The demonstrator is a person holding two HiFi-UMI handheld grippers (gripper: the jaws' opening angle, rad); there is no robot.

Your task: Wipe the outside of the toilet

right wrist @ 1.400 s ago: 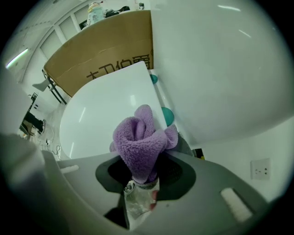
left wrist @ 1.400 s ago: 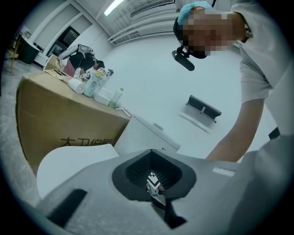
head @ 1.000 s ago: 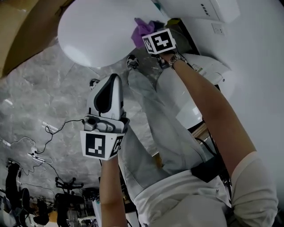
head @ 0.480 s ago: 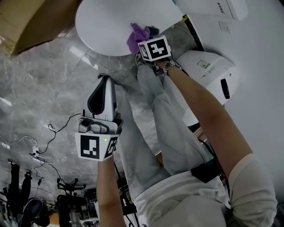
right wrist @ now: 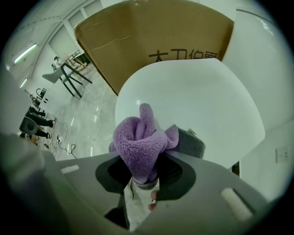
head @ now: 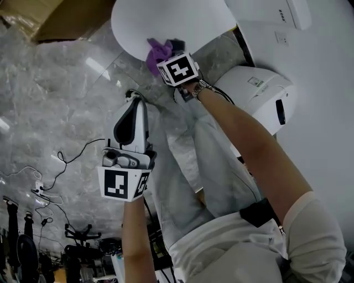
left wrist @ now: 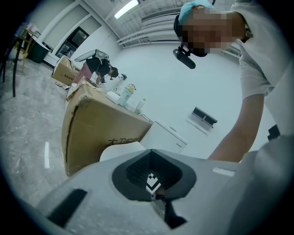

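At the top of the head view, the toilet (head: 171,22) shows as a smooth white oval with a cardboard box (head: 61,16) to its upper left. At its lower edge is a bunched purple cloth (head: 156,51), and contact cannot be told. The right gripper (head: 166,52) has its jaws pinched on that cloth, at the end of a bare forearm stretched straight out from the lower right. The left gripper (head: 133,99) stands upright left of centre over the marble floor (head: 50,110), its jaws pressed together on nothing.
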